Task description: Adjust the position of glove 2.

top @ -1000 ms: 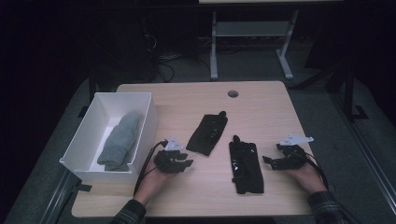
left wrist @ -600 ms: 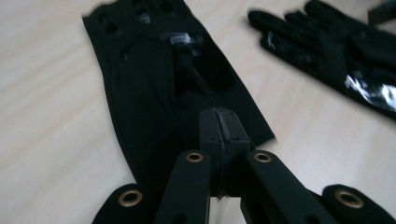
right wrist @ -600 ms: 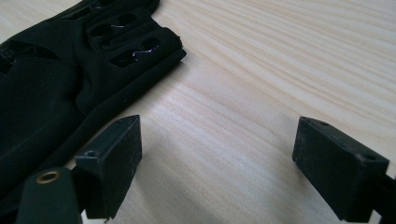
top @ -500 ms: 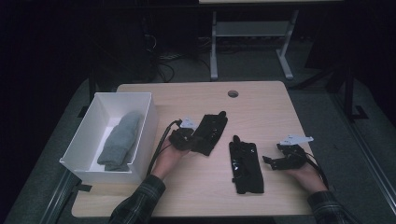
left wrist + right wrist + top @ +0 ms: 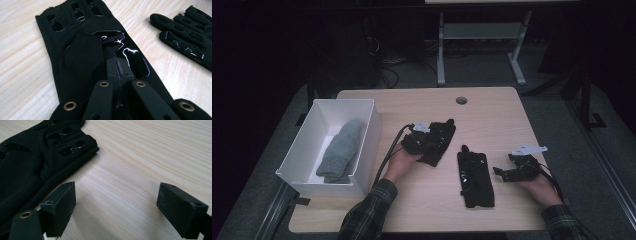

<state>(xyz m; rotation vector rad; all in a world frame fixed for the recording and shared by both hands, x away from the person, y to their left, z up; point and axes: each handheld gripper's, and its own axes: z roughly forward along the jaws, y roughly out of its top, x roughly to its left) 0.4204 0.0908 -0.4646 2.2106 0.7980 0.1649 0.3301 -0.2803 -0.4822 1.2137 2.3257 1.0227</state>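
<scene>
Two black gloves lie on the wooden table [image 5: 497,120]. My left gripper [image 5: 424,142] rests on the nearer-left glove [image 5: 443,136], its jaws together and pinching a raised fold of the fabric. Seen close up, the left gripper [image 5: 116,58] grips the middle of that glove [image 5: 75,47], near a shiny logo. The second glove [image 5: 475,177] lies flat toward the right, also seen as a dark shape [image 5: 185,40] beyond the first. My right gripper [image 5: 502,173] sits on the table just right of it, open. Bare wood lies between the right gripper's [image 5: 116,210] jaws, with the second glove [image 5: 25,162] beside its left jaw.
A white box [image 5: 368,135] stands at the table's left edge with a folded grey cloth [image 5: 339,150] inside. A round cable hole [image 5: 461,100] is near the far edge. Desk legs and cables show on the dark floor beyond.
My left hand has moved right and forward, from beside the white box onto the left glove, and the jaws now stand together on it. The right hand has stayed put.
</scene>
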